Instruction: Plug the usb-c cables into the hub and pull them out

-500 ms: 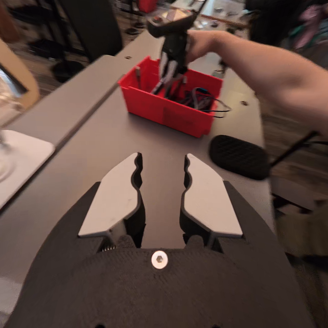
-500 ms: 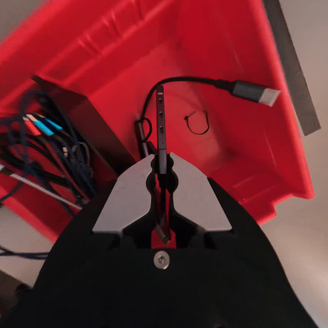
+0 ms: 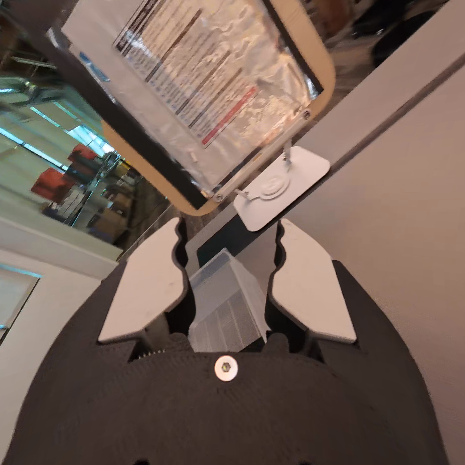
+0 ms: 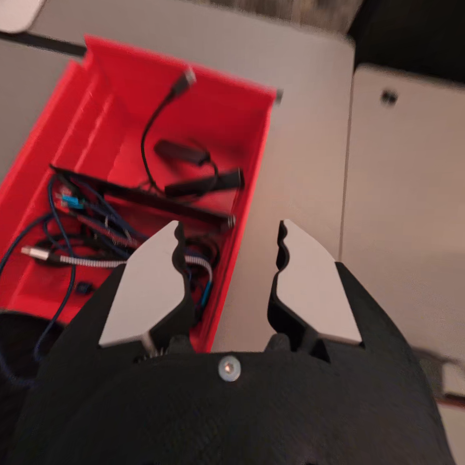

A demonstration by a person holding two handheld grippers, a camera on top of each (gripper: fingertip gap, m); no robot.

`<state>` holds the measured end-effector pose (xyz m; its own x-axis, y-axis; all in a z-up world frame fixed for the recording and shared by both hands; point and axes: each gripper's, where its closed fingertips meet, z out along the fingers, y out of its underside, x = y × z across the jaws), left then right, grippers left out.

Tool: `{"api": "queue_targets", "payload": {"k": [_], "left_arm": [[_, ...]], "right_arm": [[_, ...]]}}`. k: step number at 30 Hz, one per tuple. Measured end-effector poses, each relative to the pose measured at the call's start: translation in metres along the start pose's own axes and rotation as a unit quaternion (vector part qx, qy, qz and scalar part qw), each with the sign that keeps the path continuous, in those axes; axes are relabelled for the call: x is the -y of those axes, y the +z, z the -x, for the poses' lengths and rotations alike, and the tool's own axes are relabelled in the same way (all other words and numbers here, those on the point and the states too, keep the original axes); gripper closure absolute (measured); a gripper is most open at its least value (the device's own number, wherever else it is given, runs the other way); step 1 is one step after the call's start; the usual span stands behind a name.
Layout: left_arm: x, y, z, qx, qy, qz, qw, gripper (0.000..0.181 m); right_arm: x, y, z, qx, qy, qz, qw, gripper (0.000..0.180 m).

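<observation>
The red bin (image 4: 256, 156) shows in the right wrist view. A dark hub (image 4: 203, 185) lies in its far compartment, with a short black cable ending in a grey plug (image 4: 185, 80). A second dark stick-shaped piece (image 4: 176, 149) lies beside it. Tangled blue and white-striped usb-c cables (image 4: 95, 263) fill the near compartment behind a black divider (image 4: 151, 198). My right gripper (image 4: 229, 224) is open and empty above the bin's near right wall. My left gripper (image 3: 230, 222) is open and empty, and points away from the bin, which its view does not show.
In the left wrist view a framed sign stand (image 3: 201, 88) on a white base plate (image 3: 281, 186) stands close ahead on the grey table (image 3: 390, 226). A translucent plastic box (image 3: 226, 297) lies below the fingers. A black pad (image 4: 15, 327) lies left of the bin. Spacing between my two grippers at the tips: around 55 centimetres. Measured from the fingertips, the grey plug (image 4: 185, 80) is 15 centimetres or so from the right gripper and 50 centimetres from the left.
My right gripper has opened, let go of the hub and pulled back up out of the bin. The hub now lies in the bin. My left gripper has swung left toward the sign stand and opened wider.
</observation>
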<state>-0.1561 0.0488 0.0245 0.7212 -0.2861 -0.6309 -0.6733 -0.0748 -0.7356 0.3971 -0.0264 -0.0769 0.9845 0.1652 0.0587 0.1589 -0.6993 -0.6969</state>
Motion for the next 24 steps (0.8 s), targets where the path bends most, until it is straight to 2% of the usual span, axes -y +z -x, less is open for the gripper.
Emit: {"api": "queue_targets", "payload": {"k": [4, 6, 8, 11, 13, 15, 17, 19, 22, 24], "left_arm": [[-0.004, -0.008, 0.014, 0.043, 0.005, 0.016, 0.999, 0.108], [-0.004, -0.015, 0.02, 0.057, 0.006, 0.017, 0.998, 0.106], [-0.006, -0.023, 0.026, 0.069, 0.005, 0.02, 0.997, 0.105], [-0.02, -0.035, 0.037, 0.075, -0.002, 0.043, 0.996, 0.105], [-0.055, -0.045, 0.057, 0.08, -0.033, 0.094, 0.992, 0.105], [-0.112, -0.06, 0.085, 0.078, -0.097, 0.165, 0.978, 0.1], [-0.186, -0.081, 0.111, 0.069, -0.17, 0.256, 0.949, 0.094], [-0.25, -0.101, 0.12, 0.027, -0.244, 0.321, 0.915, 0.092], [-0.285, -0.107, 0.11, -0.077, -0.38, 0.282, 0.878, 0.11], [-0.3, -0.108, 0.098, -0.123, -0.417, 0.279, 0.856, 0.119]], "right_arm": [[-0.077, 0.008, 0.018, 0.084, 0.061, 0.126, 0.987, 0.108], [-0.103, 0.014, 0.016, 0.068, 0.063, 0.188, 0.978, 0.112], [-0.119, 0.02, 0.014, 0.05, 0.051, 0.231, 0.97, 0.118], [-0.115, 0.026, 0.025, 0.079, 0.074, 0.239, 0.965, 0.146], [-0.121, 0.029, 0.025, 0.068, 0.084, 0.27, 0.957, 0.151], [-0.123, 0.033, 0.026, 0.068, 0.088, 0.288, 0.951, 0.156], [-0.123, 0.033, 0.027, 0.071, 0.093, 0.302, 0.946, 0.159], [-0.123, 0.032, 0.029, 0.08, 0.107, 0.315, 0.94, 0.165], [-0.123, 0.033, 0.029, 0.078, 0.105, 0.325, 0.937, 0.166], [-0.122, 0.033, 0.031, 0.076, 0.104, 0.325, 0.937, 0.166]]}}
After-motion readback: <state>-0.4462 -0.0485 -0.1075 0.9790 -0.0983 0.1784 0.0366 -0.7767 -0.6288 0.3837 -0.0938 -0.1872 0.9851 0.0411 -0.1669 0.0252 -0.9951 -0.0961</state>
